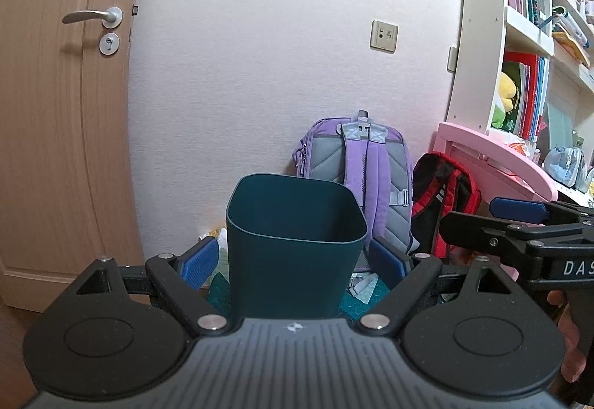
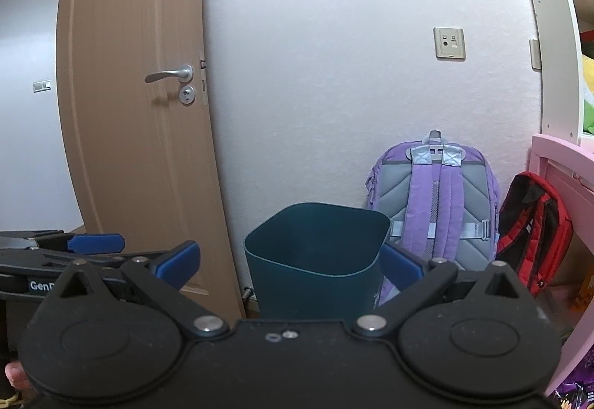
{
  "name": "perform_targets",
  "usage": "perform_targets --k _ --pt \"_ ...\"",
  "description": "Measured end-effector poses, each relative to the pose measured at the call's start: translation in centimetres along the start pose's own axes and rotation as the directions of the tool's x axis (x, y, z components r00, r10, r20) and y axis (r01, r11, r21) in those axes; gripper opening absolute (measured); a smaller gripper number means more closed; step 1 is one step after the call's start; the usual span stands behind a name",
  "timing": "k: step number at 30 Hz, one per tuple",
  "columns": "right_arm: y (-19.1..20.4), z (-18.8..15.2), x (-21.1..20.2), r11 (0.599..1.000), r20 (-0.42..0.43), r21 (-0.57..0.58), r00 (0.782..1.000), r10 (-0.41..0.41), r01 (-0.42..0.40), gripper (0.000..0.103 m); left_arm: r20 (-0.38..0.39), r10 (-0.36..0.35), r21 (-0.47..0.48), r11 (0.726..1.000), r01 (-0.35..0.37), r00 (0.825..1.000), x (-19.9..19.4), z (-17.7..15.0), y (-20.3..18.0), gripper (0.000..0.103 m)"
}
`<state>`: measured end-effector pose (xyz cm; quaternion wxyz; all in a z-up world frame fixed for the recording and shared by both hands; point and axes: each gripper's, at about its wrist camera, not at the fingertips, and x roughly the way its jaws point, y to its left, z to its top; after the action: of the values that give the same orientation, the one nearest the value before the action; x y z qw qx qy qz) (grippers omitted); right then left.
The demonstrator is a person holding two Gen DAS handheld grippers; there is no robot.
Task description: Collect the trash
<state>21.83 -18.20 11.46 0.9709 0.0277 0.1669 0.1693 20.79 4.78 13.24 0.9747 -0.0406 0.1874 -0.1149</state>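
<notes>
At the far left stood a wooden door [image 1: 63, 112], and a dark teal bin [image 1: 293, 245] sat on the floor against the wall. The left hand-held gripper [image 1: 297, 256] was spread wide with the bin between its blue pads, not visibly touching; the right hand-held gripper [image 2: 293, 260] was likewise released. Right of the bin leaned a purple backpack [image 1: 365, 164], a red bag [image 1: 441, 197], then a pink desk [image 1: 493, 156].
</notes>
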Motion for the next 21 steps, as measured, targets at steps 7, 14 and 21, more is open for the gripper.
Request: perform_targets --k 7,14,21 --pt "0.2 0.1 0.0 1.000 0.008 -0.012 1.000 0.001 -0.001 0.103 0.021 -0.015 -0.041 0.999 0.016 1.000 -1.1 0.2 0.7 0.089" --pt "0.0 0.0 -0.4 1.000 0.016 -0.013 1.000 0.011 -0.011 0.103 0.038 -0.010 -0.025 1.000 0.011 0.999 -1.8 0.4 0.7 0.089" --pt "0.0 0.1 -0.5 1.000 0.011 -0.022 1.000 0.013 -0.012 0.103 0.041 -0.013 -0.017 1.000 0.014 0.999 -2.1 0.6 0.5 0.089"
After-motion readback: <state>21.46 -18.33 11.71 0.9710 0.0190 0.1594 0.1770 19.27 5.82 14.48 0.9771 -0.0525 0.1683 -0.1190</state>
